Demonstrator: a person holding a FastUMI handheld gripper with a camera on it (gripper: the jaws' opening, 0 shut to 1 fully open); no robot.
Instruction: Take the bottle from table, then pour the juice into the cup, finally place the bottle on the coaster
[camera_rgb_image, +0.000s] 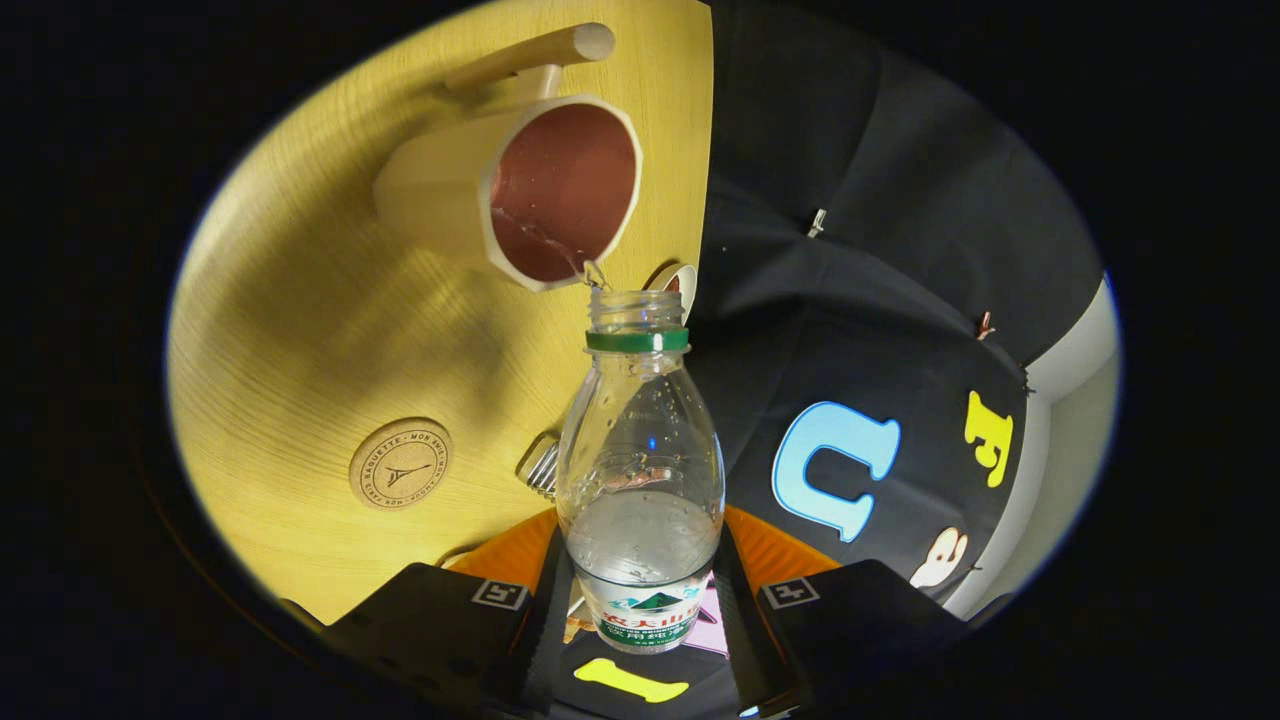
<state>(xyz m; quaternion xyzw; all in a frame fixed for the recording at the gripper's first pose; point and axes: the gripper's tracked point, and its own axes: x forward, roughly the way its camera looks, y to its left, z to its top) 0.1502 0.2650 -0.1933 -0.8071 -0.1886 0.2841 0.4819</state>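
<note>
My gripper (640, 610) is shut on a clear plastic bottle (640, 470) with a green neck ring and no cap. The bottle is tipped over so that its open mouth (636, 298) sits right at the rim of a cream cup (520, 185) with a reddish inside. A thin stream of clear liquid runs from the mouth into the cup. The bottle holds only a little liquid. A round cork coaster (401, 464) lies on the wooden table (290, 330), off to the side of the bottle and nearer to my fingers than the cup.
The cup has a long wooden handle (530, 55) pointing away from the bottle. A small round white object (678, 278) lies near the table's edge just past the bottle mouth. A metal object (543, 466) lies between coaster and bottle. Black cloth hangs beyond the table edge.
</note>
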